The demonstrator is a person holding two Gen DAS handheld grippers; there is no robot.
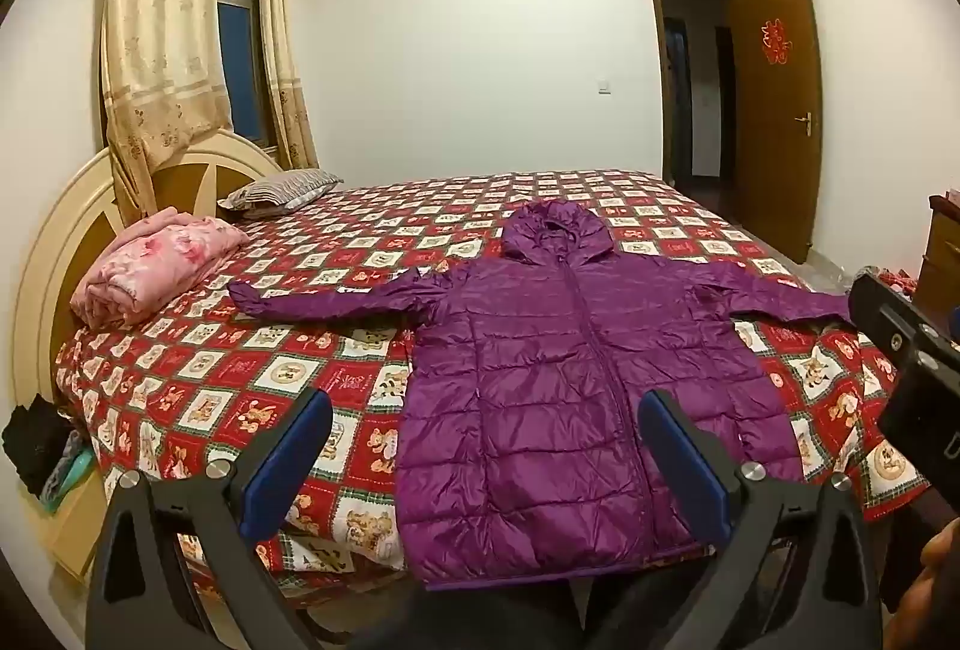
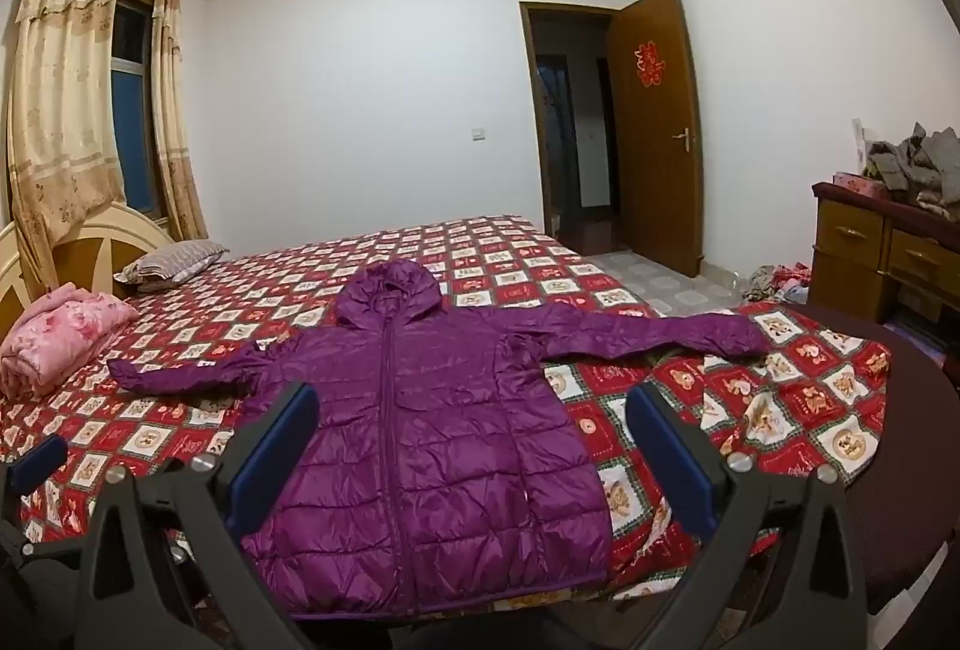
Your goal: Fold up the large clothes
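Bedspread [image 2: 798,398] red-checked, purple jacket [image 2: 432,440] flat; left claw [image 1: 485,446], right claw [image 2: 471,440] spread.

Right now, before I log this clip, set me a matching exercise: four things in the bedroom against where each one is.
Things:
1. purple quilted hooded jacket
2. pink floral folded blanket
3. striped pillow
4. brown wooden door

Places:
A. standing open at the far right wall
B. at the headboard, far side of the bed
C. spread flat, sleeves out
D. near side, by the headboard

Pairs: 1-C, 2-D, 3-B, 4-A
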